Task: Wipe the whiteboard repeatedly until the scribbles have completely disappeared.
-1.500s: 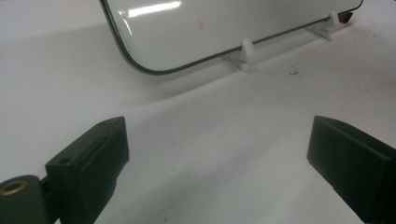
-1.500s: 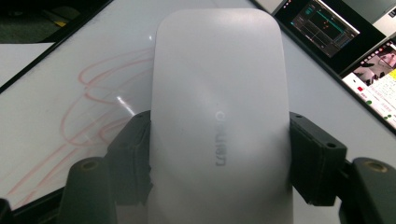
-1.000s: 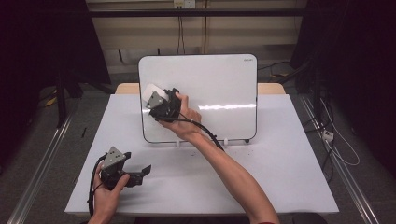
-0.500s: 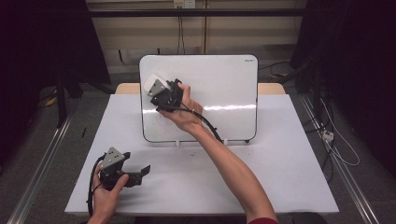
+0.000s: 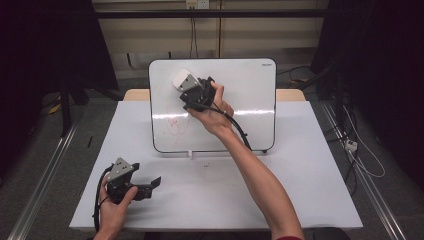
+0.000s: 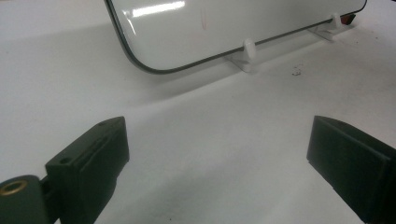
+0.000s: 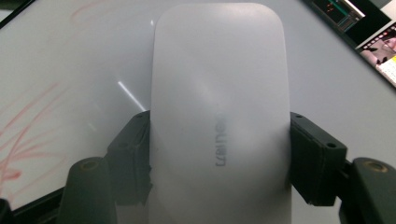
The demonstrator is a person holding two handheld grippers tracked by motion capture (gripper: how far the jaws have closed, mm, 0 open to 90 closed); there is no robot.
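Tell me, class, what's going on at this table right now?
A person is wiping a whiteboard that stands upright on the table. The right hand-held gripper is clamped on a white eraser held near the board's upper left. Faint red marker traces remain lower down on the board. The left hand-held gripper rests open on the table in front, holding nothing.

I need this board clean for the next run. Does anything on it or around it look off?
Faint red scribbles remain on the lower left of the whiteboard, not yet wiped. The right gripper holds the white eraser against the board's upper left. A few dark crumbs lie on the table near the board's foot.
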